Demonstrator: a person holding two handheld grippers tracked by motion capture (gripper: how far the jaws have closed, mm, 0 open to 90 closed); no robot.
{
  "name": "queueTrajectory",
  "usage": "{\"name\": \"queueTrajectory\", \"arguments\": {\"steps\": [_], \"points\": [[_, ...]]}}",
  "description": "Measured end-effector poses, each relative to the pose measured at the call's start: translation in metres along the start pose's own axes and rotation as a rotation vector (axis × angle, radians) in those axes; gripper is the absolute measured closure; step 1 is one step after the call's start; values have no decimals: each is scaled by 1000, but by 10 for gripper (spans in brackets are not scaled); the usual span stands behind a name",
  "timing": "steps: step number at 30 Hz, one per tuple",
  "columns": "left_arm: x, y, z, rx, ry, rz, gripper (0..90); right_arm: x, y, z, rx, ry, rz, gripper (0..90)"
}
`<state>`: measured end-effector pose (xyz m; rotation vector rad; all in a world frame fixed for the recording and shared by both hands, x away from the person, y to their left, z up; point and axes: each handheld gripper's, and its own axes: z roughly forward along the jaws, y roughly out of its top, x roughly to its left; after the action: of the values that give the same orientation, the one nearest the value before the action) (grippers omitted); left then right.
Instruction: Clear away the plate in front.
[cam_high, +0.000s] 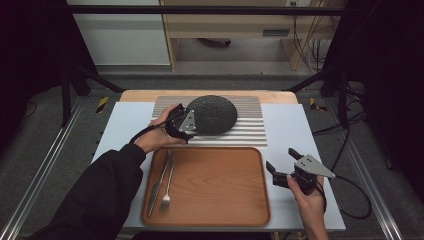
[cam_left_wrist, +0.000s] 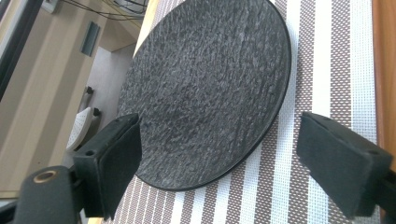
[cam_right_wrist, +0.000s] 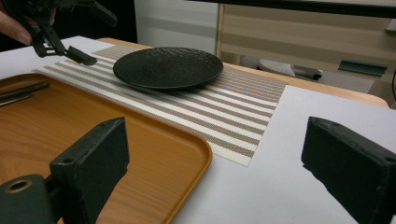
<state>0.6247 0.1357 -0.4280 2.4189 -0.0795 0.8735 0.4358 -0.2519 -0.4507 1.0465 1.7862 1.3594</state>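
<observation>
Bench (cam_high: 125, 120) carries everything, covered by a pale sheet. Wooden tray (cam_high: 210, 180) sits at the near edge, middle, bare except for a knife (cam_high: 159, 181) and fork (cam_high: 167, 190) lying side by side along its left side; looks like room is kept free in the tray's centre. Striped placemat (cam_high: 250, 131) lies just behind the tray, and the dark textured plate (cam_high: 212, 115) rests flat on it, left of centre.

Left gripper (cam_high: 176, 121) is at the plate's left rim, low over the mat. In the left gripper view its fingers (cam_left_wrist: 112, 158) stand wide apart with the near edge of the plate (cam_left_wrist: 205, 88) between them, pads not pressing on it, so nothing is held yet. My read: it is lining up for an edge pinch, since a flat plate offers no other purchase.

Right gripper (cam_high: 282, 167) hovers over the bench just right of the tray, well apart from the plate. Its fingers (cam_right_wrist: 93, 158) are spread wide and empty, aimed across the tray corner toward the mat. Likely parked clear so the left has room.
</observation>
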Motion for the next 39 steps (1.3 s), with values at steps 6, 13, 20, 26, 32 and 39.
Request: {"name": "queueTrajectory", "arguments": {"steps": [6,13,20,26,32,39], "points": [[-5,-2,7,37,5,37,207,0,0,0,1,0,-1,75],[-14,-2,14,60,8,88,301,0,0,0,0,1,-1,76],[-20,1,21,84,17,132,369,0,0,-1,0,1,0,75],[-28,5,29,99,22,169,408,-1,0,-1,-1,-1,4,75],[-31,5,34,119,42,202,448,-1,0,-1,1,0,4,75],[-36,7,37,124,53,219,491,-2,0,-2,-1,-2,5,75]]}}
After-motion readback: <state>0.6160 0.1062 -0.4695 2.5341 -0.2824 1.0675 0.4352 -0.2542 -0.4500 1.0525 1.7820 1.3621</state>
